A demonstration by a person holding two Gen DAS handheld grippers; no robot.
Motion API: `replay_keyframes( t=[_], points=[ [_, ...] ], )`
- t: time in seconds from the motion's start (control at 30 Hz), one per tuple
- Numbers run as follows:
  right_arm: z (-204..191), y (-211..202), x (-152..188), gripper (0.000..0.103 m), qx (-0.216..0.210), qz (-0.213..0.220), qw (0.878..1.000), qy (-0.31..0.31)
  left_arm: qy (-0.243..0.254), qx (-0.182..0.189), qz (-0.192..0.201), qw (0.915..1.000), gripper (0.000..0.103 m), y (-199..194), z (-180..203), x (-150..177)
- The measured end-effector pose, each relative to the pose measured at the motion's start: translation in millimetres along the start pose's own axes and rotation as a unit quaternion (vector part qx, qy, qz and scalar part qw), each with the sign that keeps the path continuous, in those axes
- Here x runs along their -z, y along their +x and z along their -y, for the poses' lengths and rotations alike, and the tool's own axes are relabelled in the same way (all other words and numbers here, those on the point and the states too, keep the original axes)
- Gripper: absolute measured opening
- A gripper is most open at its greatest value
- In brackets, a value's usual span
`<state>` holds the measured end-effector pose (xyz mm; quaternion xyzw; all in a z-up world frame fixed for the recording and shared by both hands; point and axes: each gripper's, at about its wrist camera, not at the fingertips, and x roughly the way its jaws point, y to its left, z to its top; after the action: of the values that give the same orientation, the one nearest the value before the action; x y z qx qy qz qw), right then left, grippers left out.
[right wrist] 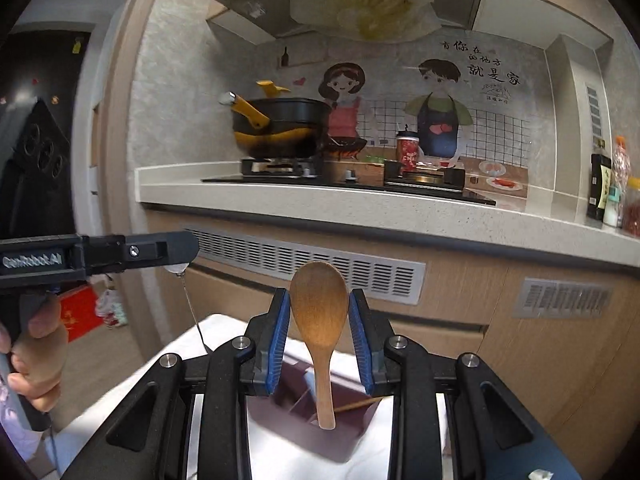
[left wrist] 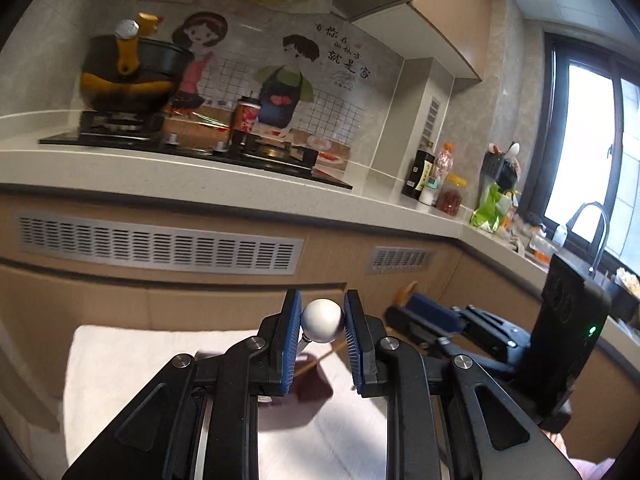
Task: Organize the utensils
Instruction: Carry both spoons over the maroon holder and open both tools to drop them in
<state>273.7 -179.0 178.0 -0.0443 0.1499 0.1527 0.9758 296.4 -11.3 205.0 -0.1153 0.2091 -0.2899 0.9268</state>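
Observation:
My left gripper (left wrist: 322,312) is shut on a silver ball (left wrist: 322,321) that tops a thin metal stem. In the right wrist view that gripper (right wrist: 181,249) reaches in from the left, with the stem (right wrist: 191,300) hanging below it. My right gripper (right wrist: 319,300) is shut on the bowl of a wooden spoon (right wrist: 319,308), whose handle hangs down over a dark maroon utensil holder (right wrist: 344,436) with dividers. A chopstick (right wrist: 358,404) lies in the holder. The left wrist view shows the holder (left wrist: 312,388) under the jaws and the right gripper (left wrist: 418,310) to the right.
The holder stands on a white cloth-covered table (left wrist: 120,380). Ahead runs a kitchen counter (left wrist: 200,178) with a hob, stacked black-and-yellow pans (left wrist: 128,76) and a red cup (left wrist: 246,116). Bottles (left wrist: 424,176) and a tap (left wrist: 598,236) are at the right. A person's hand (right wrist: 36,344) holds the left gripper.

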Motion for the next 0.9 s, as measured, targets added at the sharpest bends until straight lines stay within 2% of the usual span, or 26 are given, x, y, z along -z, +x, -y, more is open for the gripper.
replay_keyframes(
  t=[0.17,0.43,0.47,0.5,0.53,0.57,0.7,0.77,0.83,0.9],
  points=[
    [11,43,5,0.027,0.009,-0.031,0.999,0.007,-0.027,0.007,-0.022,0.9994,0.023,48,-28,-10],
    [22,95,44,0.029,-0.013,-0.107,0.994,0.029,-0.091,0.014,-0.099,0.9908,0.024,110,-74,24],
    [22,101,49,0.039,-0.02,-0.117,0.992,0.033,-0.1,0.013,-0.109,0.9889,0.026,117,-80,29],
    [24,106,56,0.049,-0.027,-0.127,0.991,0.042,-0.109,0.014,-0.116,0.9871,0.033,123,-85,34],
    [25,109,61,0.068,-0.031,-0.13,0.99,0.051,-0.114,0.012,-0.119,0.9862,0.038,125,-88,39],
    [27,110,67,0.076,-0.033,-0.129,0.989,0.062,-0.117,0.005,-0.122,0.9856,0.043,127,-91,43],
    [28,104,76,0.078,-0.018,-0.126,0.989,0.071,-0.091,-0.029,-0.119,0.9883,0.045,120,-90,58],
    [26,96,80,0.097,-0.008,-0.12,0.99,0.077,-0.067,-0.058,-0.114,0.9895,0.048,112,-85,64],
    [25,84,85,0.101,-0.001,-0.11,0.99,0.084,-0.038,-0.093,-0.107,0.9892,0.053,100,-78,74],
    [24,76,91,0.102,0.006,-0.113,0.99,0.089,-0.005,-0.134,-0.106,0.9854,0.059,85,-69,92]
  ],
)
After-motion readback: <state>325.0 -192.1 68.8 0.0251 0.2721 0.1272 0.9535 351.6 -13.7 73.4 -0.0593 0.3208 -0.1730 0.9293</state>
